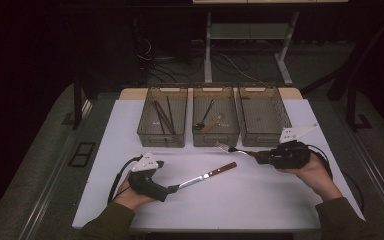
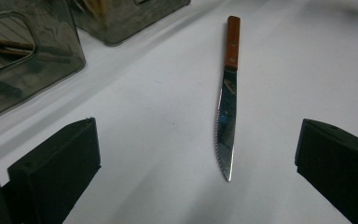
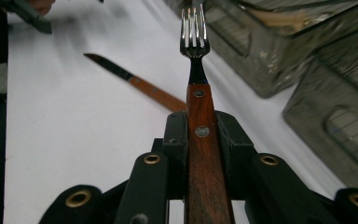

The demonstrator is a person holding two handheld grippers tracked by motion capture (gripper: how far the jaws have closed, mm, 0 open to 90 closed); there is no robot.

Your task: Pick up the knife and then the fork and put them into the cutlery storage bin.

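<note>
right fingers clamp fork; knife lies loose.

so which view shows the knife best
The left gripper view: the knife lies whole on the white table, serrated blade and wooden handle sharp, between the open left gripper jaws, untouched. The high view shows it small by that gripper. The right gripper view shows it blurred, its handle end hidden behind the fork.
</note>
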